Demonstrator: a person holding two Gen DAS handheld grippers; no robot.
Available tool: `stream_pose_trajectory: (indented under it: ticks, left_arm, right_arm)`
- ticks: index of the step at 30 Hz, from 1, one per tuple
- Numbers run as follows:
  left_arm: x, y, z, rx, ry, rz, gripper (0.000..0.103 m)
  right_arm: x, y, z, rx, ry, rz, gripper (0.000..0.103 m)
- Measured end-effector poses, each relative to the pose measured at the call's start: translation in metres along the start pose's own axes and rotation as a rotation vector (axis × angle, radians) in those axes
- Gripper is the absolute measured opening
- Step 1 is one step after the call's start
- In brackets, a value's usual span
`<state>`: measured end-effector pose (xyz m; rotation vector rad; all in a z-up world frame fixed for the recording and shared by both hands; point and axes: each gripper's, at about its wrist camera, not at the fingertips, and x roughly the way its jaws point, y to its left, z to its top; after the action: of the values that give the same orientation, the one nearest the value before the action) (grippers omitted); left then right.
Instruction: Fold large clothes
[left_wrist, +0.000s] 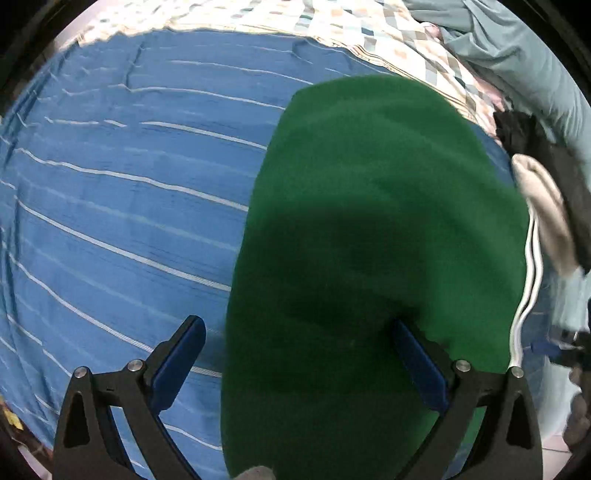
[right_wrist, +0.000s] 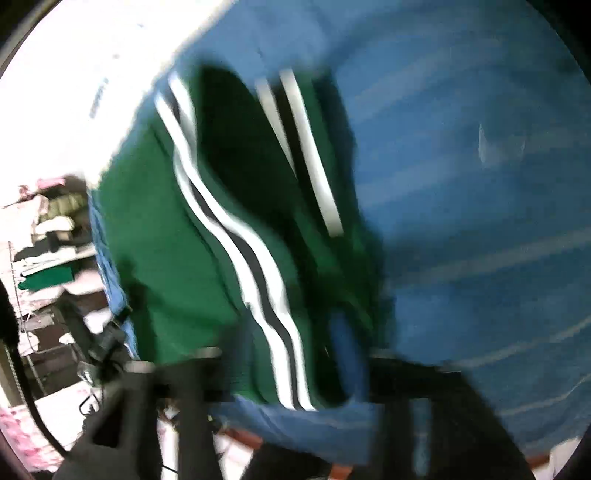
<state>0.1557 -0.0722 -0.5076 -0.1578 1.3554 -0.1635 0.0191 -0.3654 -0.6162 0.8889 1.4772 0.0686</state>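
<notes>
A large green garment with white side stripes lies on the blue striped bedsheet. My left gripper is open, its fingers wide apart over the garment's near left edge, the right finger on the green cloth. The right wrist view is heavily blurred by motion. It shows the same green garment with white and black stripes. My right gripper is low over that striped edge; whether it grips the cloth cannot be told.
A checked quilt and teal bedding lie at the far side of the bed. A beige and black bundle sits at the right edge. Shelves with folded clothes stand beyond the bed's left edge.
</notes>
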Motion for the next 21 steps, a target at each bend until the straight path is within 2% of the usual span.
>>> stream_pose_trajectory:
  ticks: [2, 4, 7, 10, 11, 12, 14, 16, 18, 21]
  left_arm:
    - [-0.017, -0.009, 0.008, 0.035, -0.070, 0.057, 0.103]
    - [-0.036, -0.023, 0.020, 0.083, -0.138, 0.140, 0.103]
    - [-0.044, -0.036, 0.047, 0.110, -0.186, 0.210, 0.103]
    - [-0.031, -0.036, 0.079, 0.110, -0.201, 0.269, 0.103]
    - [-0.026, -0.036, 0.087, 0.106, -0.198, 0.278, 0.103]
    - [-0.024, -0.033, 0.091, 0.103, -0.196, 0.286, 0.103]
    - [-0.023, -0.035, 0.104, 0.103, -0.197, 0.289, 0.103]
    - [-0.028, -0.037, 0.111, 0.104, -0.223, 0.285, 0.103]
    - [-0.024, -0.039, 0.116, 0.099, -0.219, 0.282, 0.103]
    - [0.003, -0.037, 0.124, 0.082, -0.153, 0.286, 0.103]
  right_arm:
    - [-0.011, 0.012, 0.018, -0.025, -0.045, 0.061, 0.072]
    - [-0.005, 0.018, 0.038, -0.038, -0.053, 0.075, 0.072]
    - [0.023, 0.029, 0.074, -0.032, -0.048, 0.151, 0.072]
    - [0.058, 0.036, 0.108, 0.023, 0.000, 0.237, 0.070]
    - [0.067, 0.043, 0.115, 0.023, -0.004, 0.241, 0.063]
    - [0.073, 0.054, 0.117, -0.003, -0.014, 0.262, 0.023]
    - [0.063, 0.081, 0.121, -0.029, -0.071, 0.246, 0.007]
    - [0.029, 0.095, 0.117, -0.037, -0.187, 0.318, 0.005]
    - [-0.005, 0.099, 0.108, -0.055, -0.293, 0.326, 0.003]
    - [-0.017, 0.081, 0.107, -0.013, -0.340, 0.283, 0.003]
